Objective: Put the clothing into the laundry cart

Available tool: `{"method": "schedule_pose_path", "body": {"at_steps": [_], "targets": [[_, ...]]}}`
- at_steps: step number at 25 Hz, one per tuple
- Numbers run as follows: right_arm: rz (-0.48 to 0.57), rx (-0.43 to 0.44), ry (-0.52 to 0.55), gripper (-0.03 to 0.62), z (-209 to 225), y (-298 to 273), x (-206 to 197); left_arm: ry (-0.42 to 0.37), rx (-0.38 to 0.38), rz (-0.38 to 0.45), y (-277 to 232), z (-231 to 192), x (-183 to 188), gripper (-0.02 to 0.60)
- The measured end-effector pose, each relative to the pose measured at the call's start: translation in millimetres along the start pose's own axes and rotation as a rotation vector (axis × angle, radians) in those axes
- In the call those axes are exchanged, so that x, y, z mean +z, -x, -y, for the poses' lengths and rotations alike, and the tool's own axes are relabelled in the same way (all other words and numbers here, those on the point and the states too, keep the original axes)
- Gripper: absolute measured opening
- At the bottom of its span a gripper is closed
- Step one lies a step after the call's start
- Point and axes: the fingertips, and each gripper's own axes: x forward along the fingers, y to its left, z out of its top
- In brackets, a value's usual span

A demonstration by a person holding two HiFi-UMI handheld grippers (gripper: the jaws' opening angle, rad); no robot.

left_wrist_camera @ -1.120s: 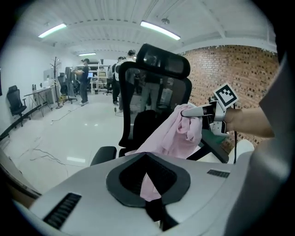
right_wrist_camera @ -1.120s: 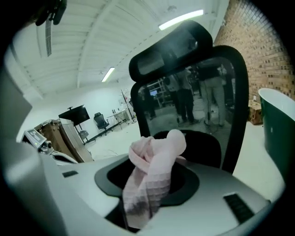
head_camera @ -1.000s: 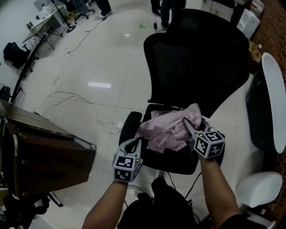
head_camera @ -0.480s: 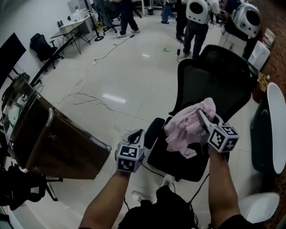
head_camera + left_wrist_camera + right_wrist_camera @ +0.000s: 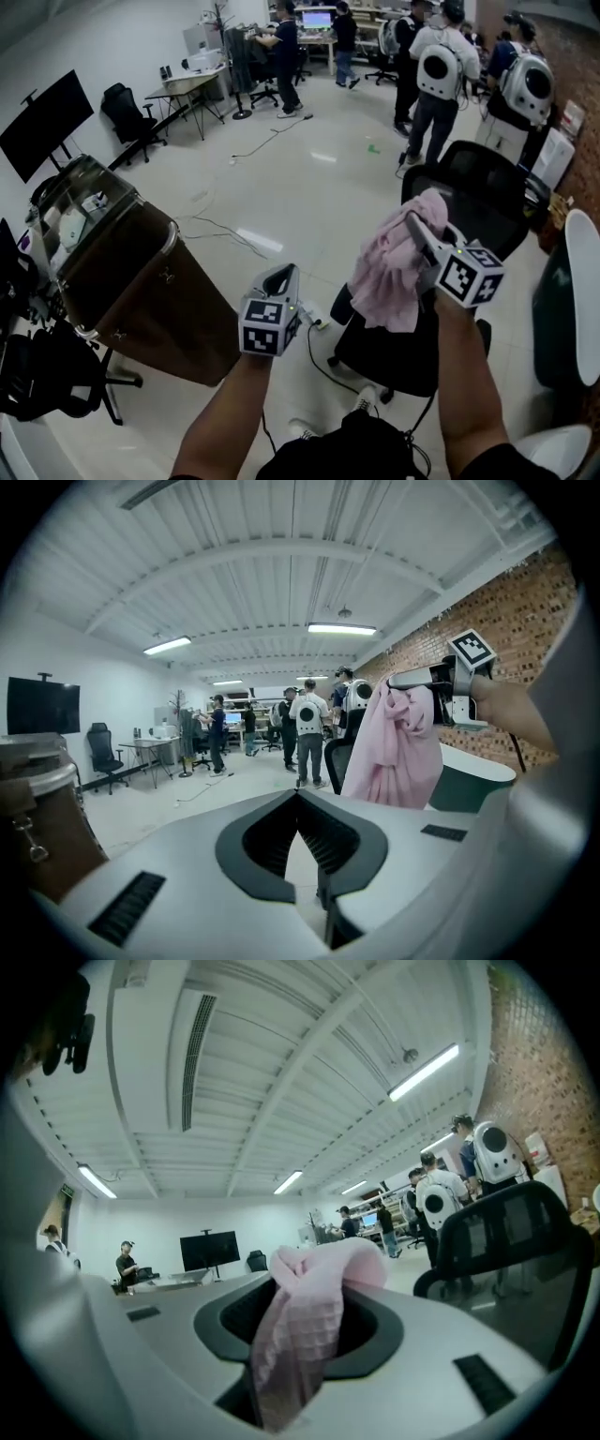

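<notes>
Currently the right gripper [image 5: 415, 228] is pinching the bunched top of the pink garment [image 5: 386, 281], up in the air over the black office chair [image 5: 489, 202] (seat below it, backrest just beyond). The garment's long axis runs roughly vertical: the wad sits at the jaws and the loose end points down toward the seat. The left gripper [image 5: 283, 273] has its jaws pressed together with nothing between them, near centre. The brown laundry cart [image 5: 159, 309] is at left, well apart from the garment.
</notes>
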Motion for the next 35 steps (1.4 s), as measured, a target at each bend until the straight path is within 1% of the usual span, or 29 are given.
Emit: {"method": "schedule_pose_path", "body": {"at_steps": [5,8,11,14,19,24,30,32,35], "targets": [[0.086,0.114,-0.017,0.161,-69,-2,43,0.016,0.076,0.075,51,-35,31,0.000],[0.135,0.196,-0.026,0.161,-113,-6,67,0.010,0.126,0.093,83,-54,42,0.000],[0.155,0.271,-0.022,0.160,-158,-17,82,0.017,0.181,0.102,115,-79,47,0.000],[0.156,0.345,0.020,0.161,-208,-26,96,0.033,0.248,0.124,151,-109,52,0.000],[0.121,0.525,0.043,0.161,-292,-50,103,0.065,0.385,0.162,220,-162,55,0.000],[0.072,0.674,0.058,0.161,-377,-78,97,0.099,0.512,0.163,280,-207,45,0.000],[0.055,0.799,0.066,0.160,-463,-101,91,0.116,0.619,0.152,335,-235,27,0.000],[0.044,0.852,0.050,0.160,-490,-111,85,0.122,0.656,0.153,353,-243,19,0.000],[0.037,0.891,0.056,0.160,-526,-129,76,0.136,0.698,0.147,376,-256,5,0.000]]}}
